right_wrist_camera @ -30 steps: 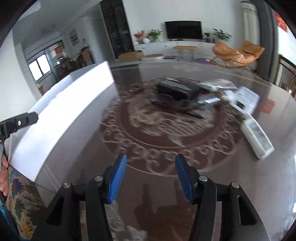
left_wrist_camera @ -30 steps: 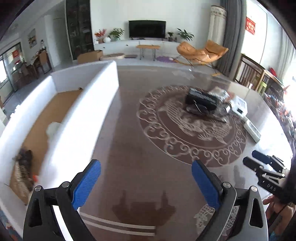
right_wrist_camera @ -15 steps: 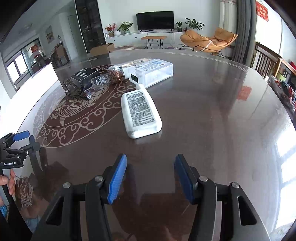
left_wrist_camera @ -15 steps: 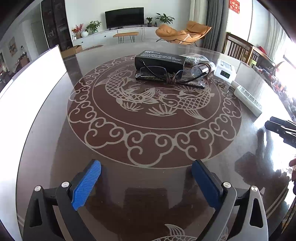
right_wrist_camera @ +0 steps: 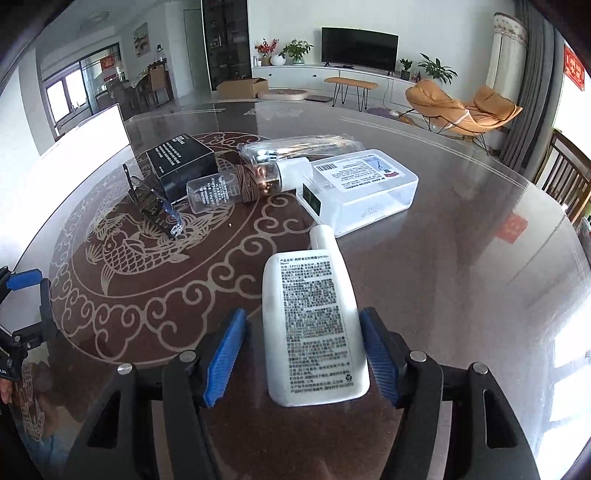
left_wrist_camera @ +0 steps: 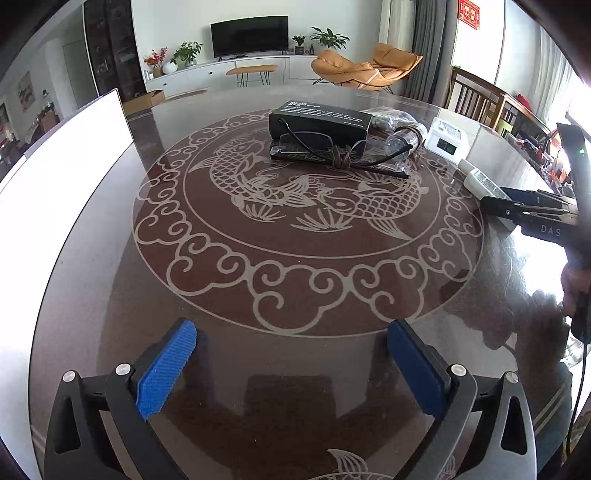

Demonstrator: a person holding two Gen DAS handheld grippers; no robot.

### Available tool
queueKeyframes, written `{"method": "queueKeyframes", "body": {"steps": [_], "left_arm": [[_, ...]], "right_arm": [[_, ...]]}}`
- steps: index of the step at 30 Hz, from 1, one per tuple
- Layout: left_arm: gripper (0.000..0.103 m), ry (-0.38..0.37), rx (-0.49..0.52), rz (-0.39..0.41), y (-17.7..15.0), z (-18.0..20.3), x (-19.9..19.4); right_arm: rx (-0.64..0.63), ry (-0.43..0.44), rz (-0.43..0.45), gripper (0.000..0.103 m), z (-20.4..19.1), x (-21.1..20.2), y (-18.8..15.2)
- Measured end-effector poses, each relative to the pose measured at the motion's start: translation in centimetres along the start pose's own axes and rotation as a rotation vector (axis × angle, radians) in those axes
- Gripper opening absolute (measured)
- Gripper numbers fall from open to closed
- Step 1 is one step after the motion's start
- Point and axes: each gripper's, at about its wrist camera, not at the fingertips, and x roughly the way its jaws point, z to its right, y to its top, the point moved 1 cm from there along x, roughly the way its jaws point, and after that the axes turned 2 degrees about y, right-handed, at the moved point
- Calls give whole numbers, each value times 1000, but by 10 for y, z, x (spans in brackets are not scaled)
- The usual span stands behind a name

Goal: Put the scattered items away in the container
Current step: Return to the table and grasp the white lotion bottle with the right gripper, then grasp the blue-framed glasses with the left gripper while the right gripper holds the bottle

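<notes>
- Dark glossy round table (left_wrist_camera: 110,295), inlaid with a pale fish-and-cloud medallion, is seen from the left wrist view; behind it a living room with a television (left_wrist_camera: 249,35) on a white cabinet and an orange lounge chair (left_wrist_camera: 365,66) is shown.
- At the far side of the medallion a black box (left_wrist_camera: 319,123) with white print too small to be read is laid, with glasses (left_wrist_camera: 314,146) just in front of it and a clear bottle (left_wrist_camera: 404,138) beside it.
- A white container wall (left_wrist_camera: 66,147) is seen along the table's left edge.
- The left gripper (left_wrist_camera: 291,365) is held wide open above bare table; nothing is between its blue pads (left_wrist_camera: 166,369).
- At the right edge the right gripper (left_wrist_camera: 517,206) is seen, marked "DAS", with a hand (left_wrist_camera: 574,288) behind it.

- From the right wrist view the same table (right_wrist_camera: 461,277) is seen, with the television (right_wrist_camera: 359,46) on the far wall.
- A white flat bottle (right_wrist_camera: 314,325) is laid on the table, label up; dense small print is carried, of which only "SPF50" can be made out.
- The right gripper (right_wrist_camera: 304,360) is placed astride that bottle; its jaws are opening, and a gap is seen at the left pad while the right pad sits just beside the bottle's edge.
- Beyond the cap, a clear plastic case (right_wrist_camera: 365,188) with a barcode sticker, the clear bottle (right_wrist_camera: 236,184), the black box (right_wrist_camera: 183,162) and the glasses (right_wrist_camera: 155,206) are gathered.
- The left gripper (right_wrist_camera: 22,306) is seen at the left edge.
</notes>
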Motion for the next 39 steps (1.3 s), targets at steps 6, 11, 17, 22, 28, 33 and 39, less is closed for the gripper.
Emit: {"method": "queueKeyframes", "body": {"steps": [6, 11, 17, 22, 28, 33, 39], "left_arm": [[103, 26, -57, -61, 11, 4, 6], [103, -87, -107, -54, 73, 31, 11], [103, 56, -55, -34, 141, 85, 41], [103, 171, -80, -94, 144, 86, 76], [103, 172, -169, -85, 111, 25, 59], [103, 64, -177, -80, 87, -14, 36], [103, 45, -150, -84, 106, 2, 41]], "right_arm": [[68, -60, 3, 61, 2, -5, -5], [69, -64, 3, 61, 4, -6, -5], [69, -64, 4, 61, 4, -6, -5], [70, -63, 4, 61, 5, -6, -5], [73, -60, 4, 61, 5, -7, -5], [73, -60, 4, 61, 6, -7, -5], [73, -60, 4, 61, 6, -7, -5]]}}
